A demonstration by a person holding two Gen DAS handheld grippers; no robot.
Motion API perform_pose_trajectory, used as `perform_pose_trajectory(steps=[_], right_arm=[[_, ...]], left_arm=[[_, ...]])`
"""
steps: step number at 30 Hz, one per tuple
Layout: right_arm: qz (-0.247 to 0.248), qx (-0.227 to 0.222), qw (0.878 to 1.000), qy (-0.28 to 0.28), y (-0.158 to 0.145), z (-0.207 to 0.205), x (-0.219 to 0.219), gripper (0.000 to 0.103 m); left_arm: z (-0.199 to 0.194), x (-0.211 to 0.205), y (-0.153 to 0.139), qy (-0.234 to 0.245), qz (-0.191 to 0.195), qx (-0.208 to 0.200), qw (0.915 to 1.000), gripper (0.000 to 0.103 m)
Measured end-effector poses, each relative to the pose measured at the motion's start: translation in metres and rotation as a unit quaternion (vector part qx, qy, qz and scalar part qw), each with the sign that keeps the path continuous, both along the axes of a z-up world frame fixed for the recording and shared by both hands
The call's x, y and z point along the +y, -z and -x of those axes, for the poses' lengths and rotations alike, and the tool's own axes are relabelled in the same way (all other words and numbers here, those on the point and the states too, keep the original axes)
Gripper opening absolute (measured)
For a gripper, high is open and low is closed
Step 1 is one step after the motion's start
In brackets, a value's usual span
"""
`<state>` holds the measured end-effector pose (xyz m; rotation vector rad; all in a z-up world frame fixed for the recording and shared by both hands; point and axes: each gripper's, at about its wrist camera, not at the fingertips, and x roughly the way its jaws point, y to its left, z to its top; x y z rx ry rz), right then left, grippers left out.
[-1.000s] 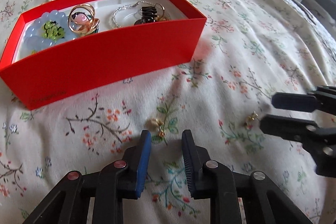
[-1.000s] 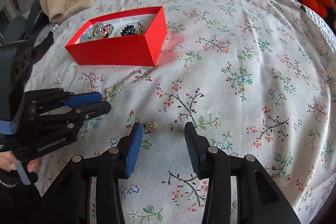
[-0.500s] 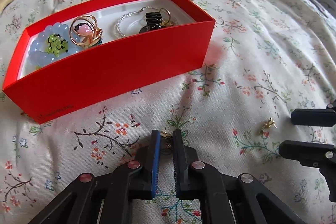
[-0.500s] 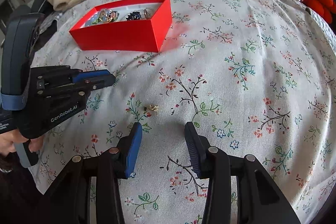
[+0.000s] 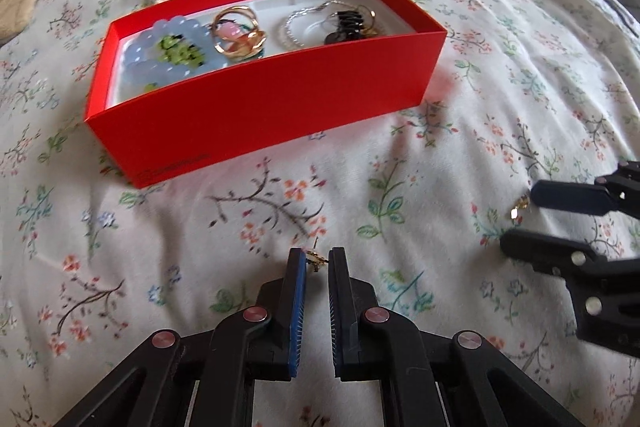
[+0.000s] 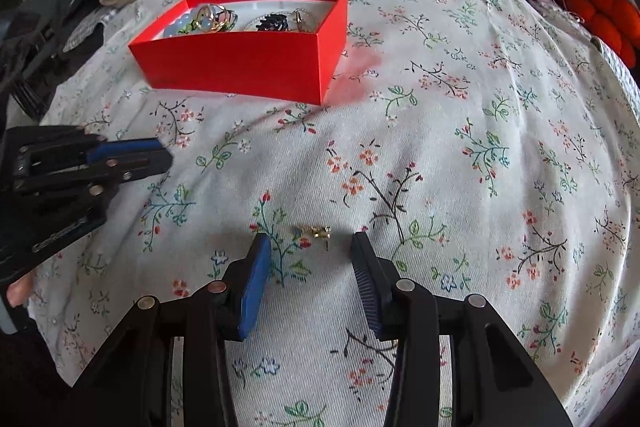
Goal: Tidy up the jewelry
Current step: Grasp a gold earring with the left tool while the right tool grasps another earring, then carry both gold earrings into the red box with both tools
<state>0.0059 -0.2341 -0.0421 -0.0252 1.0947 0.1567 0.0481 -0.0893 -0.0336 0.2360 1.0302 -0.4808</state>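
Floral bedspread [image 6: 460, 131] fills the scene, with the red box [image 5: 260, 103] as our landmark sitting on it. Inside the box: a pale blue bead bracelet [image 5: 168, 55], gold rings [image 5: 238, 31], a silver chain [image 5: 304, 27] and a black clip [image 5: 348, 25]. In front of the box, the left gripper [image 5: 317, 261] has its jaws drawn narrow, pinching a small gold earring [image 5: 316, 259] between the tips. Further from the box, to its front right, the right gripper [image 6: 310, 247] stands wide, jaws either side of a second gold earring [image 6: 316, 231] lying on the cloth, not touching it.
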Motion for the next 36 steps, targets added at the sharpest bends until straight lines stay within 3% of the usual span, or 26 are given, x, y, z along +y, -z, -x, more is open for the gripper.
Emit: perform_pose_trajectory(steps=[12,17,28,36], right_arm=[[0.028,-0.007,1.000,-0.004,0.001,-0.005,0.012,0.026],[0.029,-0.002,1.000,-0.009,0.000,-0.007,0.014,0.012],[0.023,0.001,1.000,0.000,-0.006,-0.014,0.020,0.008],[0.001,-0.016,1.000,0.010,-0.028,-0.024,0.026,0.008]], left_arm=[[0.006,0.014,-0.005,-0.008,0.004,0.002,1.0000,0.006],[0.007,0.016,-0.007,-0.010,0.004,0.002,0.9999,0.006],[0.002,0.027,-0.017,-0.026,0.017,0.002,0.9995,0.006],[-0.003,0.031,-0.032,-0.031,0.033,-0.002,0.9989,0.006]])
